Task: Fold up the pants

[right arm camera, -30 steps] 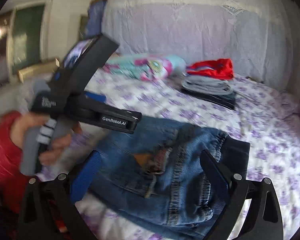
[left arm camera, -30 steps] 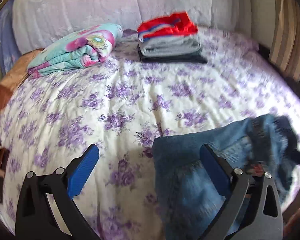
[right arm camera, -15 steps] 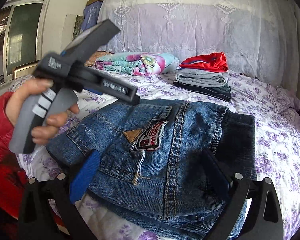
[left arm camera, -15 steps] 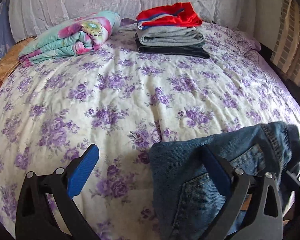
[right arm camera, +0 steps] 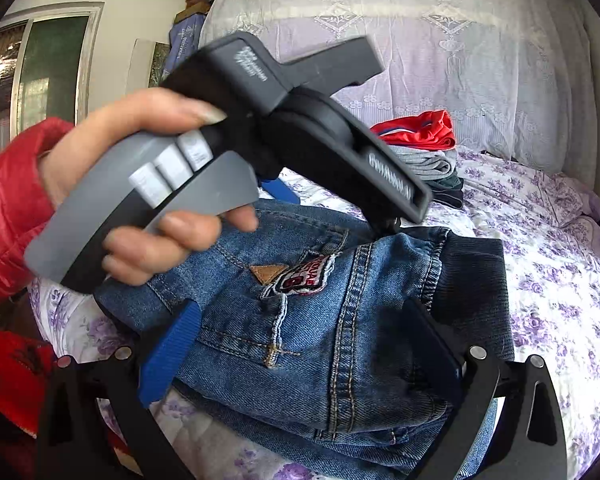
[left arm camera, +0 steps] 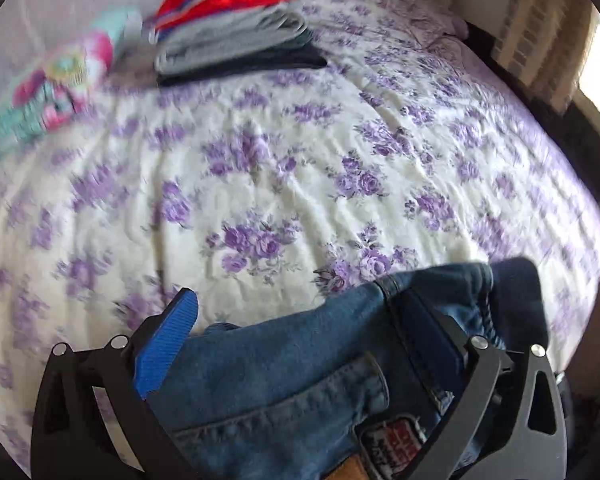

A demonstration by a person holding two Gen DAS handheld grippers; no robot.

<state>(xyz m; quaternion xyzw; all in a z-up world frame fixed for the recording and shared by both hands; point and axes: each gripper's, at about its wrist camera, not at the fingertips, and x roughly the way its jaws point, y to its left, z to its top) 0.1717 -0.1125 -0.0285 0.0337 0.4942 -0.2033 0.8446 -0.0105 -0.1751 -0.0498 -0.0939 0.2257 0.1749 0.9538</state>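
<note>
- Jeans (right arm camera: 320,320) lie folded on the bedspread's (left arm camera: 300,168) near edge.
- Left gripper (left arm camera: 300,344) hangs wide over the denim, gripping nothing.
- Right gripper (right arm camera: 304,356) spreads wide above the jeans too.
- Clothes stack (left arm camera: 236,32) sits far back.

Folded jeans (right arm camera: 324,320) lie on the bed's (left arm camera: 300,168) near edge, clothes stack (left arm camera: 236,36) behind
</note>
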